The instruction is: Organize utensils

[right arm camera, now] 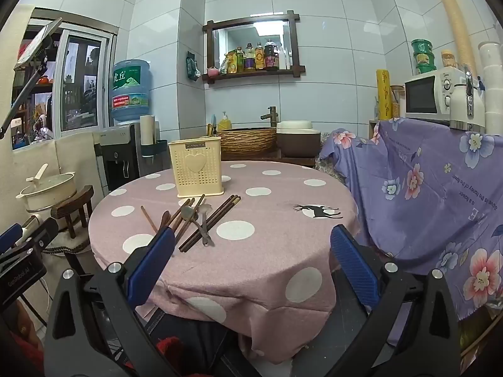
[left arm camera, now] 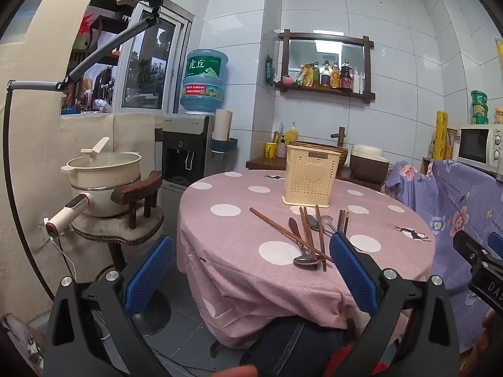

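Both hand-held grippers — left (left arm camera: pixel 251 248), right (right arm camera: pixel 252 245) — spread, empty; utensils (left arm camera: pixel 309 235) overlap mid-counter (left arm camera: pixel 393 220) (count unclear), holder (left arm camera: pixel 311 177) behind.

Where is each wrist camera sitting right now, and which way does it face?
Left wrist: behind the open left gripper, off the table's near-left edge, facing the utensil pile and cream utensil holder; the right gripper shows at right.
Right wrist: behind the open right gripper, nearer the table's middle, facing the same utensil pile and holder; the left gripper shows at left.
Shared: pink polka-dot table, water jug, microwave.
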Demonstrator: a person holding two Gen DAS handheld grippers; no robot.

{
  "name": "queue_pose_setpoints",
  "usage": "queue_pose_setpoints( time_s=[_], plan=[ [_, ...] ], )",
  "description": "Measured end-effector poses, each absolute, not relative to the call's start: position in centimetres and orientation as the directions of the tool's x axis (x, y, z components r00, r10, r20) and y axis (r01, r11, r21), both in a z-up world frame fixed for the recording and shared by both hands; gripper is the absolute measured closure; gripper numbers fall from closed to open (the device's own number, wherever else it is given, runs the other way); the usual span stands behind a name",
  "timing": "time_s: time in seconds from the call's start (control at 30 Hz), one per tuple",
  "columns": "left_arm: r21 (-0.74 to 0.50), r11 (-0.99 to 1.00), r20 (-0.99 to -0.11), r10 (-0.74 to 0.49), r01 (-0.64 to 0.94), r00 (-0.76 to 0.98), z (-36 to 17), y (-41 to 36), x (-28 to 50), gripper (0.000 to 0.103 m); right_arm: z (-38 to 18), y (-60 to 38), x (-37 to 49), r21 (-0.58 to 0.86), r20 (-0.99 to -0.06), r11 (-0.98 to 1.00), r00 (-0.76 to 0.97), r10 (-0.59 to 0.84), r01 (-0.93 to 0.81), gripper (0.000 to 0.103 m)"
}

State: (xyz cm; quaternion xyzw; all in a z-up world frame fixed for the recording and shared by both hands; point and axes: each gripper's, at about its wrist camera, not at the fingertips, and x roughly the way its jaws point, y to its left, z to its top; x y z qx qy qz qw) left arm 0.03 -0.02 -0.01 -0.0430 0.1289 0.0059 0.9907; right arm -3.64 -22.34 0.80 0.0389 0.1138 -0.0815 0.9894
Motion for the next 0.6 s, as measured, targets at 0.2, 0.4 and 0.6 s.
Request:
queue_pose_setpoints(
  time_s=[0.2, 0.4, 0.6],
  plan=[
    [-0.083, 0.996, -0.251, 0.0, -0.022, 0.968, 0.0, -0.02, 0.16, 0.005, 0.78, -22.32, -3.64, 0.056, -0.232, 0.984, 0.961, -0.153, 0.17, 0.005],
    [-0.084, 0.996, -0.245, 0.002, -0.023, 0.97, 0.27, -0.06, -0.09, 0.005, 0.75, -22.31, -3.62, 0.054, -0.23, 0.984, 0.961, -0.153, 0.17, 0.005],
    [-0.078, 0.997, -0.244, 0.002, -0.022, 0.97, 0.04, 0.19, -0.28, 0.005, 0.74, -22.29, -3.6, 0.054, -0.232, 0.984, 0.961, -0.153, 0.169, 0.005]
  ],
)
